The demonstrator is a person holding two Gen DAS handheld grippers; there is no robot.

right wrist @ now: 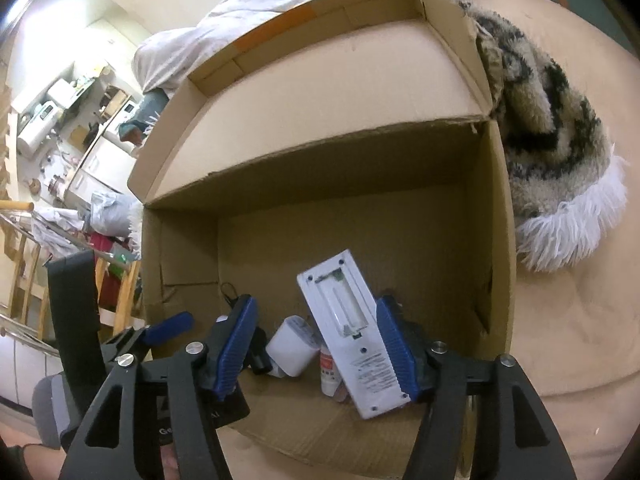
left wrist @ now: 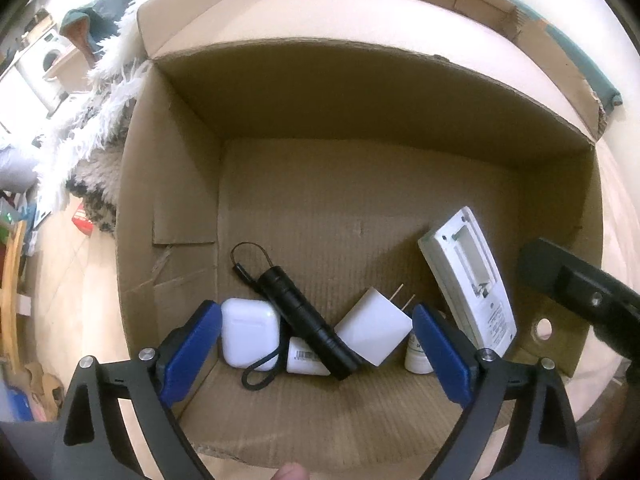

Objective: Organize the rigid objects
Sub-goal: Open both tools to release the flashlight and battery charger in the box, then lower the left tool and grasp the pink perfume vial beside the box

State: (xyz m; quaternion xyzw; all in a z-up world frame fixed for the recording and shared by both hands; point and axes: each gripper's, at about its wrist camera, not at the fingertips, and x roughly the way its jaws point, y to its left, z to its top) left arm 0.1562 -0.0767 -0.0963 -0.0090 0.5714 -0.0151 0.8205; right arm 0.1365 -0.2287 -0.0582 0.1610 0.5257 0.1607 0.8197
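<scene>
**Ana:** While both grippers hang over the cardboard box (left wrist: 168,184), which one has the job? The left gripper (left wrist: 316,344) stands wide and holds nothing, and so does the right gripper (right wrist: 316,350).

**Ben:** My guess is the right one. The white remote (right wrist: 352,340) lies back-up between its fingers, its battery bay uncovered, its top end propped higher than its bottom end. The right pad looks to be against the remote's edge, though I cannot tell if it truly touches; the left pad is well apart from it.

**Ana:** So how should the grip go?

**Ben:** Across the narrow width, below the bay, where the shell is solid. Close slowly. Smooth plastic will likely slip if pinched near a corner.

**Ana:** What sits close enough to get in the way?

**Ben:** A small white bottle with a red label (right wrist: 329,372) is tucked just beside the remote, partly under it, and the white charger cube (right wrist: 291,347) is near the left finger. Lift straight up so neither gets dragged.

**Ana:** And the left side?

**Ben:** It looks down on 3 crowded pieces: the earbud case (left wrist: 250,332), the black flashlight (left wrist: 308,320) lying slantwise across another white item with a barcode, and the charger's 2 prongs pointing up. The flashlight would probably roll, so take it at mid-barrel, and mind its cord loops.

**Ana:** Anything else?

**Ben:** Keep the 2 tools apart; they are working close together in 1 corner.
</scene>
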